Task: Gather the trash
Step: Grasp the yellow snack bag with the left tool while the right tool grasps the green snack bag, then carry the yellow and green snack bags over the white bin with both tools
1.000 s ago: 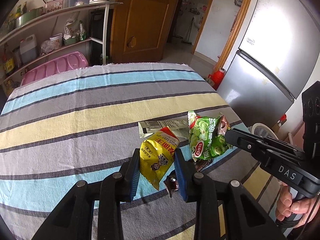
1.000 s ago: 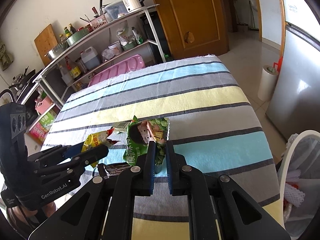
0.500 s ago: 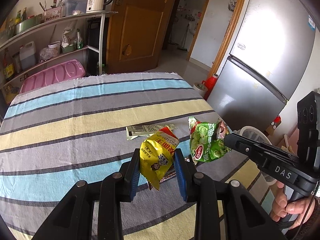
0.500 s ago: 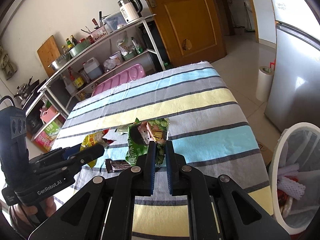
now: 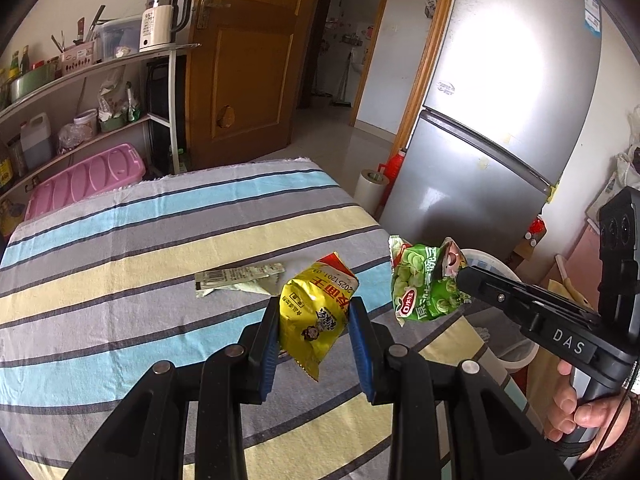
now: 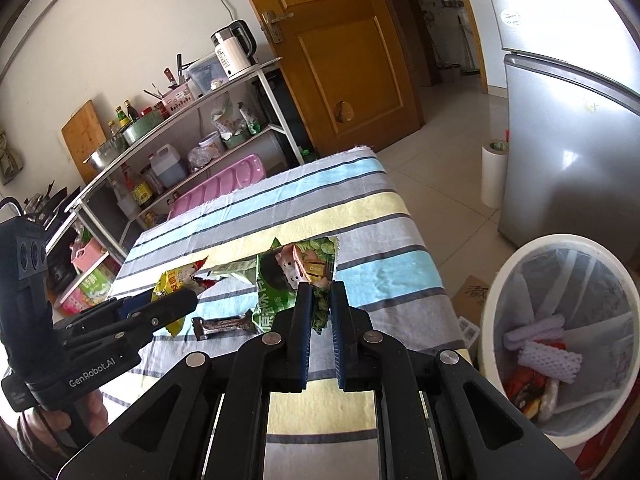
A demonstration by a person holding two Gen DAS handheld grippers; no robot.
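Above the striped table [image 5: 120,280], the left gripper [image 5: 314,316] has its jaws clamped on a yellow snack bag [image 5: 316,316]. The right gripper [image 6: 318,300] pinches a green snack bag [image 6: 288,280], with the trash bin [image 6: 496,280] at its three o'clock.

A home kitchen: fridge [image 5: 500,120], kettle [image 5: 162,20] on shelves [image 6: 180,120], striped-cloth table [image 5: 120,240].

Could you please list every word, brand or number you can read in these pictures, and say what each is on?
"DAS": right hand-held gripper body.
"GenRobot.AI": left hand-held gripper body.
"2025 1201 03": upside down on the yellow snack bag.
"55": the white kettle, only roughly legible.
Chinese characters on the yellow bag and green snack bag, the flat wrapper barcode, the fridge stickers: too small or blurred.
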